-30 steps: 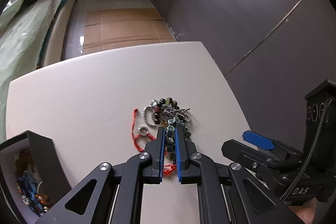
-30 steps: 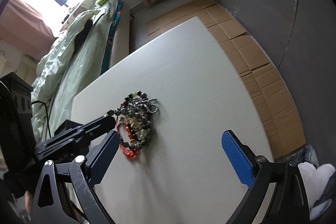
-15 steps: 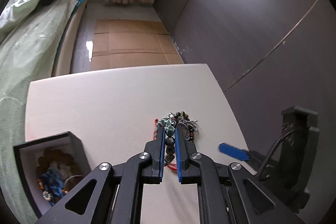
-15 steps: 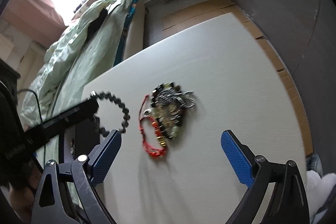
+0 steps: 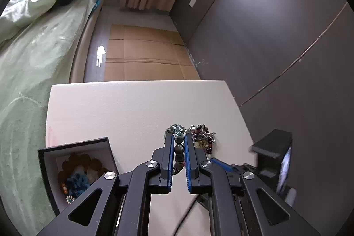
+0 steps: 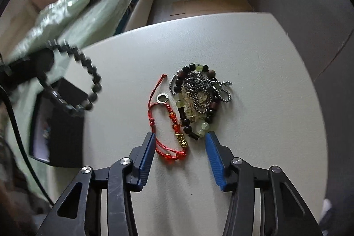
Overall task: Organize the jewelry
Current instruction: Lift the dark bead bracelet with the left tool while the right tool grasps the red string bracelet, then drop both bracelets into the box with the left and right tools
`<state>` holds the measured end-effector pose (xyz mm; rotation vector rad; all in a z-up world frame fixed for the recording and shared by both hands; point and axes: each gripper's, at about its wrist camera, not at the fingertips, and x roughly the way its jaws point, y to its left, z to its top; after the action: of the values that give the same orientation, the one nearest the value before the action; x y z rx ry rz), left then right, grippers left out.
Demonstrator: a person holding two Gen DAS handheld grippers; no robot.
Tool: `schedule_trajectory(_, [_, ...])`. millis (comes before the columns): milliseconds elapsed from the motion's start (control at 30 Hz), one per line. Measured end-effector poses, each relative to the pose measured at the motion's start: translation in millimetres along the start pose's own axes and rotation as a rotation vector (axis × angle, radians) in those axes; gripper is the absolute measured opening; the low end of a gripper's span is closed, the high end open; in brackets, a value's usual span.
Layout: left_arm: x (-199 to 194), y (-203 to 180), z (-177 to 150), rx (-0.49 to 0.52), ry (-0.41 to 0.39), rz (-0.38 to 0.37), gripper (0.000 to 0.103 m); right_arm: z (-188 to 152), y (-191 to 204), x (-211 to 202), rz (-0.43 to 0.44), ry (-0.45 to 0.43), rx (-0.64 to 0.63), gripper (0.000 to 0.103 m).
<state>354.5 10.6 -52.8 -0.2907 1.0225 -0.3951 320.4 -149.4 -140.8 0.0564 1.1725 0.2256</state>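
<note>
Dark beads of the beaded bracelet (image 5: 179, 148) sit clamped in the left gripper (image 5: 178, 154), up off the table beside the black box (image 5: 76, 166); swinging loose, it may miss the box. Right gripper (image 6: 179, 143), jaws just closing, straddles the red cord bracelet (image 6: 171, 125), pads not touching; it may snag the jewelry pile (image 6: 200, 98). White table (image 6: 265, 59); bed (image 5: 33, 59), cardboard floor behind

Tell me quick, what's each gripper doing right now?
Left gripper: shut on the dark bead bracelet.
Right gripper: open, jaws just closing around the red cord bracelet, not gripping.
</note>
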Motion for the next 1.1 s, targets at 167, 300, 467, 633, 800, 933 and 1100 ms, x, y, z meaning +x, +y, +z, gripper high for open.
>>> schedule_trajectory(167, [-20.1, 4.0, -2.2, -0.005, -0.028, 0.003, 0.009, -5.3, 18.2, -0.9, -0.083, -0.009, -0.096, 0.018])
schedule_trajectory(300, [-35.6, 8.5, -5.1, -0.027, -0.056, 0.006, 0.009, -8.6, 19.8, -4.5, -0.020, -0.003, -0.101, 0.008])
schedule_trajectory(467, [-56.7, 15.1, -9.2, -0.055, -0.100, 0.019, 0.009, -8.3, 17.7, -24.3, 0.113, -0.054, -0.062, 0.008])
schedule_trajectory(633, [-73.9, 22.1, -16.4, -0.083, -0.132, 0.033, 0.009, -5.9, 13.5, -45.0, 0.208, -0.109, -0.042, 0.008])
schedule_trajectory(800, [-87.9, 31.0, -27.1, -0.114, -0.155, 0.060, 0.009, 1.5, 20.0, -60.7, 0.275, -0.176, -0.031, 0.008])
schedule_trajectory(933, [-91.4, 44.3, -31.6, -0.157, -0.155, 0.071, 0.009, 1.4, 36.6, -70.6, 0.327, -0.220, -0.037, 0.008])
schedule_trajectory(1100, [-88.5, 65.4, -36.7, -0.223, -0.121, 0.086, 0.012, 6.3, 56.8, -76.4, 0.380, -0.253, -0.047, 0.008])
